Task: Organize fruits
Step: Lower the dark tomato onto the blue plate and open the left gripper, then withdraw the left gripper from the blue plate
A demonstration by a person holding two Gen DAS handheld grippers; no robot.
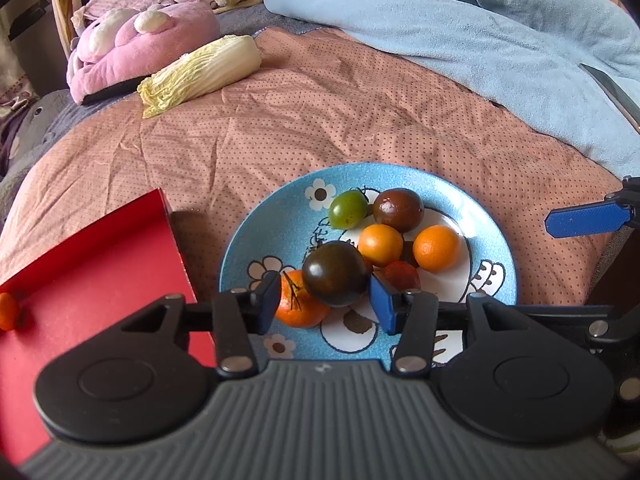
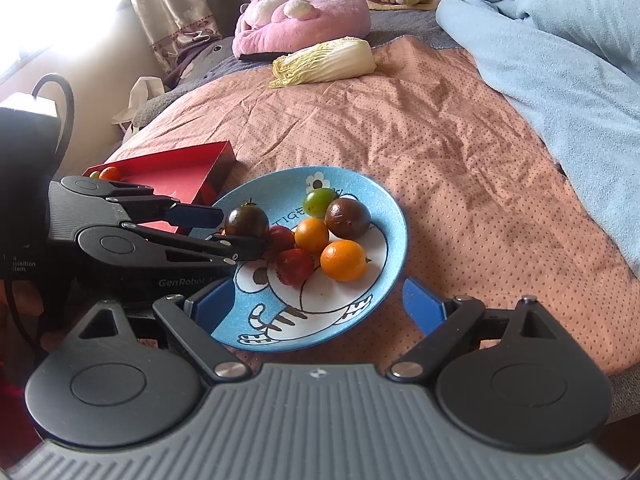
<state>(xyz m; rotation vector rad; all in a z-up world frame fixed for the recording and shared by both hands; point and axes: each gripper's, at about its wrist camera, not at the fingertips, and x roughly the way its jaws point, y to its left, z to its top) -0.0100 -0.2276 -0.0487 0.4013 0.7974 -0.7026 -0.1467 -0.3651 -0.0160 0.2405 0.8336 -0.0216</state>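
A blue cartoon plate (image 1: 272, 220) (image 2: 384, 216) lies on the dotted pink quilt and holds several small fruits. My left gripper (image 1: 325, 300) (image 2: 240, 228) is over the plate's near side, its jaws around a dark brown-green tomato (image 1: 335, 273) (image 2: 246, 220); there are gaps at both pads. An orange (image 1: 298, 308), two orange tomatoes (image 1: 380, 243), a green one (image 1: 348, 210), a dark brown one (image 1: 398, 210) and red ones (image 2: 295, 266) lie around it. My right gripper (image 2: 320, 308) is open wide, its blue fingers either side of the plate's near rim.
A red tray (image 1: 100, 272) (image 2: 176, 172) lies left of the plate with small tomatoes (image 2: 109, 173) in its corner. A napa cabbage (image 1: 200, 74) and a pink plush (image 1: 144, 46) lie farther back. A light blue blanket (image 1: 480, 40) covers the right side, with a knife blade (image 1: 612, 94) on it.
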